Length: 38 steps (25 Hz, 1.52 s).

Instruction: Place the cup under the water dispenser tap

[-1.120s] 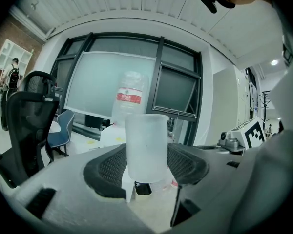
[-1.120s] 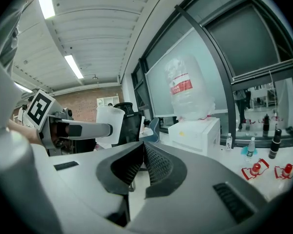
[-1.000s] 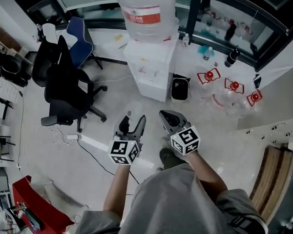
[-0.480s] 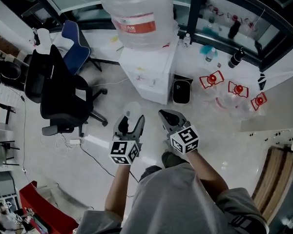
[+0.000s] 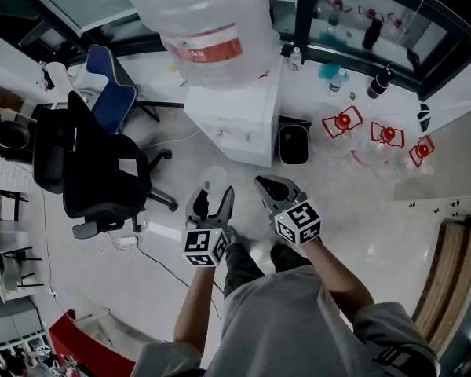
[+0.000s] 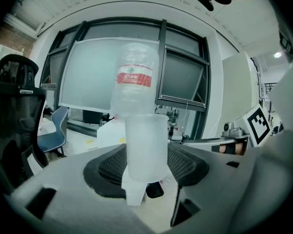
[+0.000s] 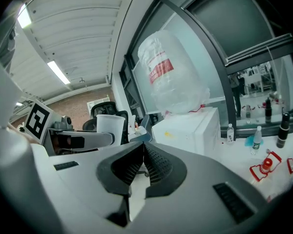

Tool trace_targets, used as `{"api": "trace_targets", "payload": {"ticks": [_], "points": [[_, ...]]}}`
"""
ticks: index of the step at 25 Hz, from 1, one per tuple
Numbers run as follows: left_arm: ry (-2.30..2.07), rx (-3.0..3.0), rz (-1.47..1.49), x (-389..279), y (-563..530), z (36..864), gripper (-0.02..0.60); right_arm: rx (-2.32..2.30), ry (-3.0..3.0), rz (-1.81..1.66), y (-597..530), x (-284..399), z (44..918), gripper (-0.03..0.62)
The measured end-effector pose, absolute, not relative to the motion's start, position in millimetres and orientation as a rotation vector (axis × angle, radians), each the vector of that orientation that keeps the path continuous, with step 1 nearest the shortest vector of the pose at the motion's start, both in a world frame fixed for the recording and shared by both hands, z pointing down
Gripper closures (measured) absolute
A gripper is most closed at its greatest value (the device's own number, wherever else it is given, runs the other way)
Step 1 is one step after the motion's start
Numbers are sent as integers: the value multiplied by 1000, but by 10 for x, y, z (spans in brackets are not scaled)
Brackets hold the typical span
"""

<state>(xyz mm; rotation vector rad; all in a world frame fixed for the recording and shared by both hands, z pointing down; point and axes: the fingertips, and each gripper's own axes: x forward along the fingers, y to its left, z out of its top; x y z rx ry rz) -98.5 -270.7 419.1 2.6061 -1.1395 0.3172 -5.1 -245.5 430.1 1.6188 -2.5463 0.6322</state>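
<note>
My left tool (image 5: 210, 198) is gripping the cup (image 6: 146, 147): its two dark ribbed pads press on either side of the cup's lower half. The cup is translucent white and stands upright, with its rim above the jaws. My right tool (image 5: 264, 185) is just beside the left one, and its jaws are closed tip to tip with nothing between them. From my head view both tools are out in front of me over the pale floor (image 5: 353, 210), and the cup is at the far end of the left tool. The cup is not under a tap; it is in the air in front of the white water dispenser (image 5: 237, 120), with bare floor between them. The dispenser carries a big clear bottle (image 5: 204, 18) with a red label, upside down on top. A small black bin (image 5: 293, 141) sits against the dispenser's right side. A black office chair (image 5: 94, 171) stands well to the left, and a blue chair (image 5: 110, 89) is behind it.
</note>
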Motion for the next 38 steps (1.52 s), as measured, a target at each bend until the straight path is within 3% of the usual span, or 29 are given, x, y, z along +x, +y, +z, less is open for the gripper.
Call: {"api": "trace_targets", "payload": {"ticks": [24, 38], "points": [[-591, 2770, 379, -1337, -3770, 4724, 321, 2197, -2133, 708, -3127, -439, 4660, 583], [-561, 2783, 315, -1376, -3882, 5134, 322, 2198, -2061, 758, -3091, -537, 5013, 583]]}}
